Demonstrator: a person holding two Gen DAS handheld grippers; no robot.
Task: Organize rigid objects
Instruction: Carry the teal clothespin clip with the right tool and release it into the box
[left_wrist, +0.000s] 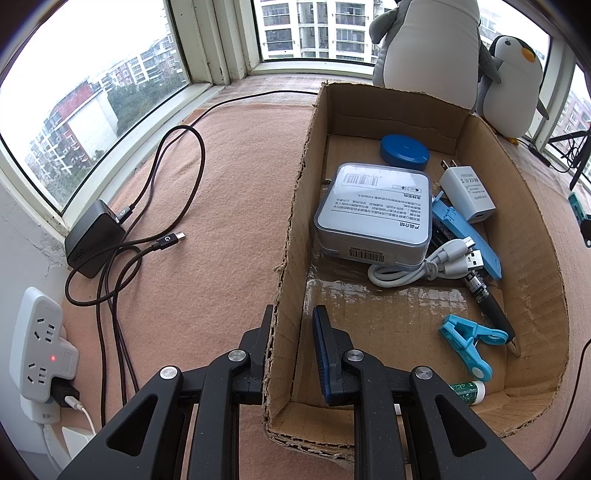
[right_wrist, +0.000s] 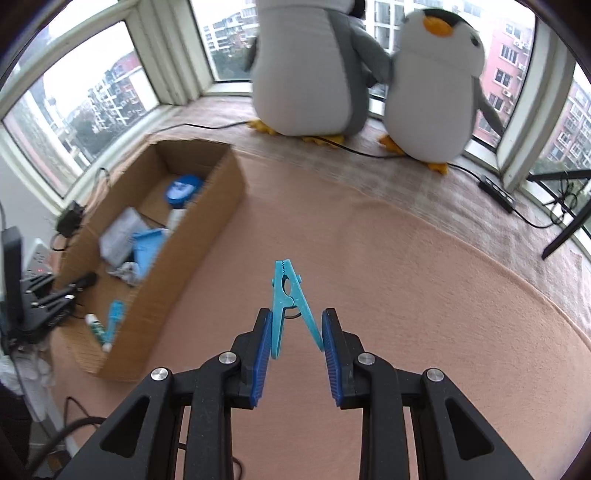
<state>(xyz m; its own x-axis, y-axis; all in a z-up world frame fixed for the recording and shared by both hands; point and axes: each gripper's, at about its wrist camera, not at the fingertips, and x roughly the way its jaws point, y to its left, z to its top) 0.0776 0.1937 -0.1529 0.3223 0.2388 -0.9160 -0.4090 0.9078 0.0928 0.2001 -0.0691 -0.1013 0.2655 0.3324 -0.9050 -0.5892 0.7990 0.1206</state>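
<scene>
Right gripper (right_wrist: 295, 343) is pinching a blue clothespin (right_wrist: 290, 302) by its two handle legs, clamp tip pointing away from me, clear of the pink blanket (right_wrist: 406, 277). Left gripper (left_wrist: 291, 350) is pressed together on the near left wall of the cardboard box (left_wrist: 291, 229), one finger outside, one inside, steadying it.

Step in hand, as I read it: carry the pin over to the box and drop it in. The pads only catch the leg ends, so I'd keep the squeeze steady; squeeze harder and the pin's mouth opens and it may twist out. Come over the box's right wall with margin, release low over the bare floor at the near end.

Already inside: grey case (left_wrist: 373, 214), blue round tin (left_wrist: 404, 147), white plug adapter (left_wrist: 467, 195), white USB cable (left_wrist: 424, 266), pen (left_wrist: 487, 302), a second blue clip (left_wrist: 469, 343).

In the way: not much. Two plush penguins (right_wrist: 432, 92) sit well behind, black cable near them. Black charger (left_wrist: 94, 240) lies left of the box.
</scene>
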